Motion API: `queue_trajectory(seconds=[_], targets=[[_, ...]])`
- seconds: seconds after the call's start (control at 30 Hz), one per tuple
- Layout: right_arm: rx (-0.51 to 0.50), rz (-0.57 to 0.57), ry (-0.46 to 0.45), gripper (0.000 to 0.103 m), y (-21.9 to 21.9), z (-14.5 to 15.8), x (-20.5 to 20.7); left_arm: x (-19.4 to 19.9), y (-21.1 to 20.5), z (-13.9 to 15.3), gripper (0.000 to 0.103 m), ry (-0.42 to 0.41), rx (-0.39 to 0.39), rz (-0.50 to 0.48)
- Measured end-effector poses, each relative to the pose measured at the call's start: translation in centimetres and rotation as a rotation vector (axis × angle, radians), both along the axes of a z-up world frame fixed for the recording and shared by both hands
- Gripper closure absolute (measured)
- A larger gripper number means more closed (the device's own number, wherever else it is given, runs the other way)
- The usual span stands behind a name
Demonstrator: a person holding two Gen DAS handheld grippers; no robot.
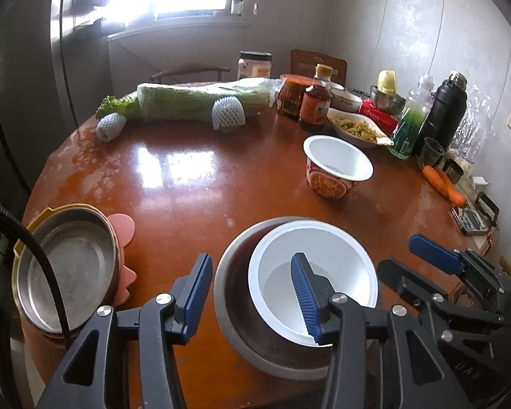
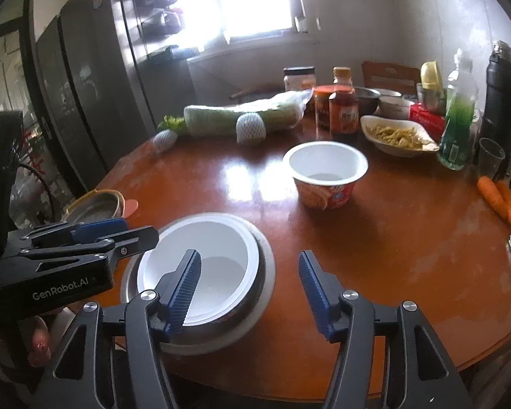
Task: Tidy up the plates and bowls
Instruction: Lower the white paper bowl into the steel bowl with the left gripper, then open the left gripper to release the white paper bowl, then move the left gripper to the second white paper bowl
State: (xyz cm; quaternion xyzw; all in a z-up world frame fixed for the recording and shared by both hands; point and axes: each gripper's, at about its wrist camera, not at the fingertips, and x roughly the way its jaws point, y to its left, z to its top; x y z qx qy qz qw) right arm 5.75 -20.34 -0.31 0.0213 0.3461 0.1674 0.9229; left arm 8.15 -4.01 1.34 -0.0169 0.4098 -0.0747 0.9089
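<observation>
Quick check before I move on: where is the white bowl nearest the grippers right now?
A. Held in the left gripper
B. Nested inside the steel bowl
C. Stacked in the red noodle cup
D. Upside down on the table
B: the white bowl sits upright inside the steel bowl, and the red noodle cup stands empty and apart, farther back on the table.

On the counter [image 1: 194, 184], at its near edge, a paper bowl [image 1: 311, 274] sits nested inside a metal bowl [image 1: 235, 310]. To their left, at the counter's left edge, lies a stack of metal plates [image 1: 73, 266]. Behind the nested bowls stands a noodle cup [image 1: 337, 165]. Farther back a wrapped cabbage [image 1: 201, 102] lies across the counter, with sauce bottles [image 1: 316, 102] and a dish of food [image 1: 357, 127] to its right.
</observation>
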Motion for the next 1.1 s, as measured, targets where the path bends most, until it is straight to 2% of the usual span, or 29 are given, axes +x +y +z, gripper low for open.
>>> queue_trajectory(seconds=[0.23,0.73,1.1], targets=[[0.021,-0.025,-0.047,0.037,-1.4,2.0,-0.6,-0.8,-0.5,1.8,0.047,-0.047,0.012,0.005],[0.045,-0.067,-0.135,0.030,-4.1,5.5,-0.6,0.4,-3.2,5.2,0.044,-0.123,0.028,-0.031],[0.034,-0.109,-0.105,0.028,-5.6,4.8,2.9,4.3,-5.9,4.4,0.043,-0.110,0.051,-0.084]])
